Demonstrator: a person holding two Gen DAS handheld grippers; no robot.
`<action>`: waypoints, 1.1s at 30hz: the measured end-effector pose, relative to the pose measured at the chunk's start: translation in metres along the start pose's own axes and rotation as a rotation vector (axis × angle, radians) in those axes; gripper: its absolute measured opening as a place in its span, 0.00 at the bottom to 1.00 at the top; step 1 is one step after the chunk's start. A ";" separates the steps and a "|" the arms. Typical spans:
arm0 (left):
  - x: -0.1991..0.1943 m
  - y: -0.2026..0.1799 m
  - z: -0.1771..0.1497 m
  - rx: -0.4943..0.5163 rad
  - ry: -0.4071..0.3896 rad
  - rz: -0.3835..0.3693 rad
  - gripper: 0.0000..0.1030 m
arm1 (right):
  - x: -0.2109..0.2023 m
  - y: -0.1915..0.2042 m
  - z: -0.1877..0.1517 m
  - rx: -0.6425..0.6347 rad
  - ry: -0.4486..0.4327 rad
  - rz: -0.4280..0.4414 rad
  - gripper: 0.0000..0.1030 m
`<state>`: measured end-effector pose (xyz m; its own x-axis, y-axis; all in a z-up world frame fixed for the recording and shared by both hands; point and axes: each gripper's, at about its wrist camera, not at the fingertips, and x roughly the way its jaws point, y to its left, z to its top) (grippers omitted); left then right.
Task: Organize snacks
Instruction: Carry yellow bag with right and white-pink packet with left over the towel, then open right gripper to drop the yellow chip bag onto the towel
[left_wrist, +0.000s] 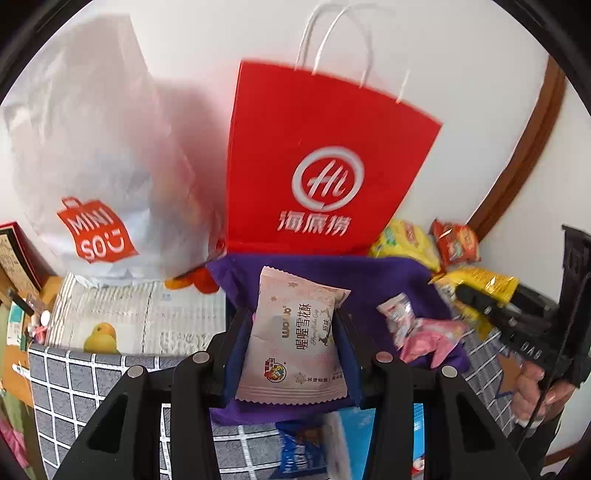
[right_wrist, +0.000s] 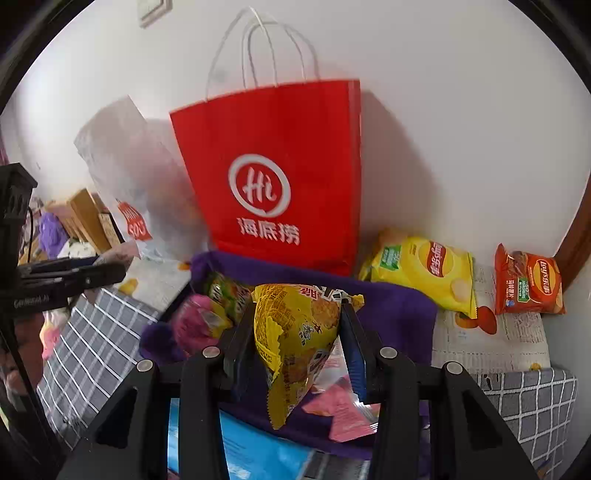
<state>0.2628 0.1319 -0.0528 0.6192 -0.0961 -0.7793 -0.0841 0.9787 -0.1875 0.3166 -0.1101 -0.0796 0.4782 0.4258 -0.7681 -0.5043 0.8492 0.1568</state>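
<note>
Pale pink and crinkly, the snowflake-crisp packet (left_wrist: 295, 332) sits clamped between the two fingers of the left gripper (left_wrist: 293, 332), held flat-on with its printed face up. Just beneath and beyond it lies the purple cloth bag (left_wrist: 369, 280), with a small pink sweet wrapper (left_wrist: 432, 339) resting on it to the gripper's right. Straight ahead, against the white wall, stands the red paper bag (left_wrist: 314, 166), and to its left slumps a white plastic shopping bag (left_wrist: 103, 166).

Over on the other side, the right gripper (right_wrist: 299, 332) pinches a yellow snack packet (right_wrist: 295, 339), squeezed narrow so it bulges between the fingers, above the same purple cloth bag (right_wrist: 399, 314). Ahead and to its right, a yellow crisp bag (right_wrist: 424, 273) and an orange crisp bag (right_wrist: 528, 280) lie near the wall, well apart from the gripper. A grey checked cloth (right_wrist: 532, 406) covers the surface below.
</note>
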 end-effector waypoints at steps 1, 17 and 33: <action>0.004 0.004 -0.001 -0.010 0.010 -0.001 0.41 | 0.003 -0.003 0.000 0.002 0.006 0.000 0.41; 0.008 0.017 -0.001 -0.051 0.036 -0.001 0.42 | 0.072 0.006 -0.027 -0.033 0.215 0.032 0.42; 0.051 0.019 -0.010 -0.074 0.200 0.035 0.42 | 0.087 0.007 -0.031 0.000 0.276 0.018 0.55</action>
<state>0.2846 0.1439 -0.1022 0.4481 -0.1039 -0.8879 -0.1644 0.9667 -0.1961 0.3323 -0.0773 -0.1644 0.2551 0.3398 -0.9052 -0.5108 0.8423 0.1722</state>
